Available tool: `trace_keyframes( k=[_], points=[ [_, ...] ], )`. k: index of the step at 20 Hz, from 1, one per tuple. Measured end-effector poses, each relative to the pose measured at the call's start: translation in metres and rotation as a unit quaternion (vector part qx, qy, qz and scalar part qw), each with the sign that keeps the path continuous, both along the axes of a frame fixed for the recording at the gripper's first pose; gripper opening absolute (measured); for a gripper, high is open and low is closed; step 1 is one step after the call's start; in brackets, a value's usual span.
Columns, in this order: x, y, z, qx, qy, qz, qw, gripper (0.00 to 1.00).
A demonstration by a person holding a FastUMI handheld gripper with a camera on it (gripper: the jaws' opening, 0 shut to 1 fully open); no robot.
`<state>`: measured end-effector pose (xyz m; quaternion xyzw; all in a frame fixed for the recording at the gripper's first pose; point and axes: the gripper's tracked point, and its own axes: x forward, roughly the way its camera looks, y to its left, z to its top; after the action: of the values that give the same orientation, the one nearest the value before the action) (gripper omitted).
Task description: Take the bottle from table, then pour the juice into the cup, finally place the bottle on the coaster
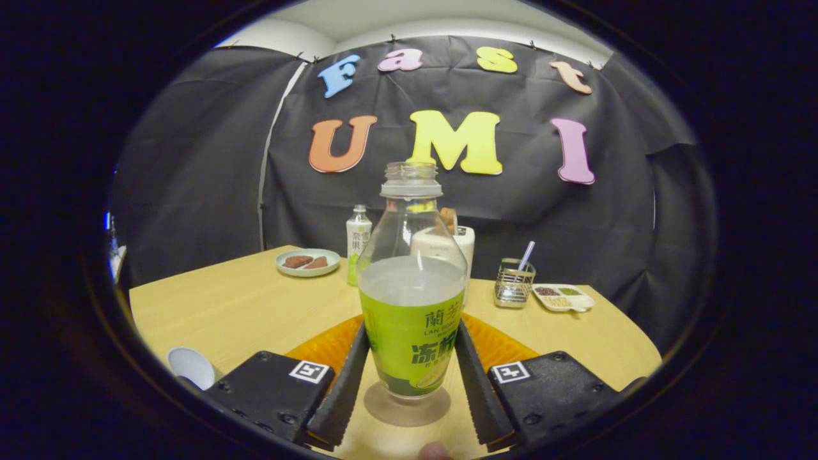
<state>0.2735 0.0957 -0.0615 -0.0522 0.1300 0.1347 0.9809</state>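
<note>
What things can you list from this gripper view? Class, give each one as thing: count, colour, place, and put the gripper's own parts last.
bottle: 1, clear with green label, uncapped, part full of pale juice, between the fingers.
orange mat: 1, orange, on the table behind the bottle, beyond the fingers.
table: 1, light wood.
small bottle: 1, white and green, far side of the table, beside the plate.
plate: 1, pale green, holding brown pieces.
white container: 1, behind the bottle, partly hidden.
wire holder: 1, metal, a straw in it.
divided dish: 1, white, holding small fillings.
white round object: 1, near table edge; cannot tell what.
gripper: 1, black; fingers press both sides of the bottle.
</note>
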Motion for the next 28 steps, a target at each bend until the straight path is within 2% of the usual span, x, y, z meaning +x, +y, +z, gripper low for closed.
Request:
trace_keyframes(
  k=[9,17,19,21,28],
  points=[
    [0.006,0.0,-0.026,0.0,0.032,0.001,0.999,0.79],
    [0.005,-0.001,-0.027,-0.002,0.031,0.001,1.0,0.83],
    [0.005,-0.001,-0.027,-0.003,0.033,0.001,0.999,0.93],
    [0.004,-0.001,-0.028,-0.002,0.035,0.002,0.999,0.98],
    [-0.006,-0.007,-0.012,0.001,0.023,-0.011,1.0,1.0]
  ],
)
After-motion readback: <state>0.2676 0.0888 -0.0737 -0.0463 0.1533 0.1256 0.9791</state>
